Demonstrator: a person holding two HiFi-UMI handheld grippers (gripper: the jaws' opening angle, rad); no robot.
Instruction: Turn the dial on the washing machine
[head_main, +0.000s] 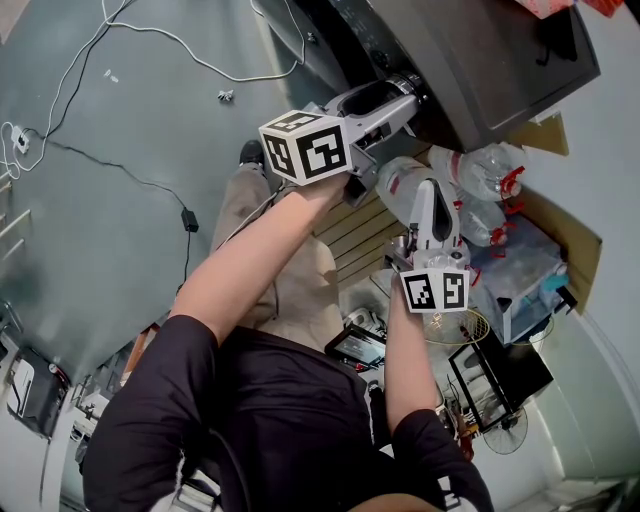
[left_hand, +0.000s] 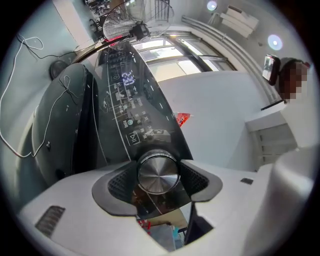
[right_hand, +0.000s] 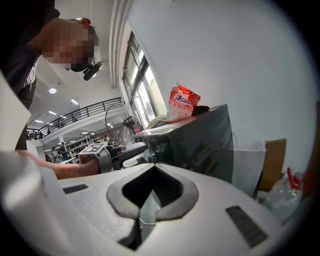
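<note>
Indoors, above a grey floor (head_main: 120, 180) crossed by loose cables (head_main: 150, 40). Against the pale wall, a dark washing machine (head_main: 480, 60), with a pink bag (right_hand: 182, 102) on top. Close beside it, clear plastic bottles (head_main: 480, 170) and a cardboard box (head_main: 565, 235). At the machine's front, the left gripper (head_main: 408, 92), closed to the width of the metal dial (left_hand: 158, 173), dark pads (left_hand: 120, 182) pressed against both its sides. Dial at the near end of the glossy control panel (left_hand: 127, 100), below a lit display. Next to the bottles, the right gripper (head_main: 428, 190), jaw tips brought together, nothing between them, clear of the machine.
</note>
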